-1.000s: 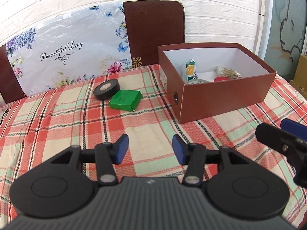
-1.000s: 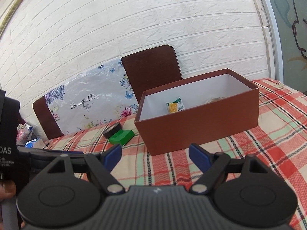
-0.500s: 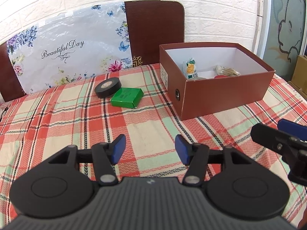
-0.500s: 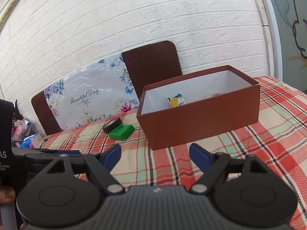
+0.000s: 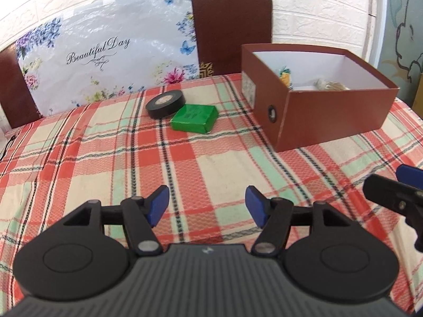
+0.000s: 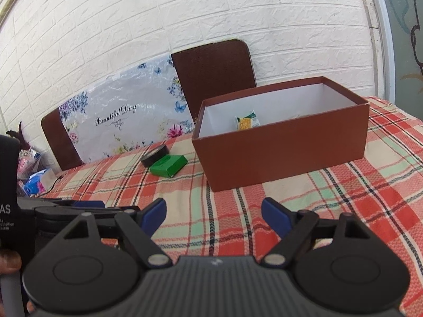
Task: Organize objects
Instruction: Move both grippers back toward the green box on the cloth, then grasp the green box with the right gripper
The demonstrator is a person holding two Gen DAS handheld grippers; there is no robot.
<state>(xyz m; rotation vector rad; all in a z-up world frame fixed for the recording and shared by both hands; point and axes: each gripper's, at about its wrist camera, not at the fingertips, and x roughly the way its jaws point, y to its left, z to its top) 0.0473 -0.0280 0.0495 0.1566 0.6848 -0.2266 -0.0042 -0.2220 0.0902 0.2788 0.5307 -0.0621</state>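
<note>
A black tape roll (image 5: 165, 103) (image 6: 154, 155) lies on the plaid tablecloth, touching a small green box (image 5: 194, 118) (image 6: 168, 165) just in front of it. To their right stands an open brown cardboard box (image 5: 335, 116) (image 6: 285, 153) with a yellow-green packet (image 6: 247, 123) and other small items inside. My left gripper (image 5: 206, 206) hovers over bare cloth well short of the green box, its jaws opening with nothing between them. My right gripper (image 6: 214, 212) stands open and empty in front of the brown box; one of its fingers (image 5: 391, 192) shows at the left wrist view's right edge.
A floral "Beautiful Day" panel (image 5: 105, 52) and two brown chair backs (image 5: 232, 26) stand behind the table against a white brick wall. Small packages (image 6: 34, 182) sit past the table's left end. Plaid cloth (image 5: 211, 163) lies between the grippers and the objects.
The left jaws have spread wider. Both grippers have crept forward and slightly down toward the table; the tape, green box and brown box have stayed put.
</note>
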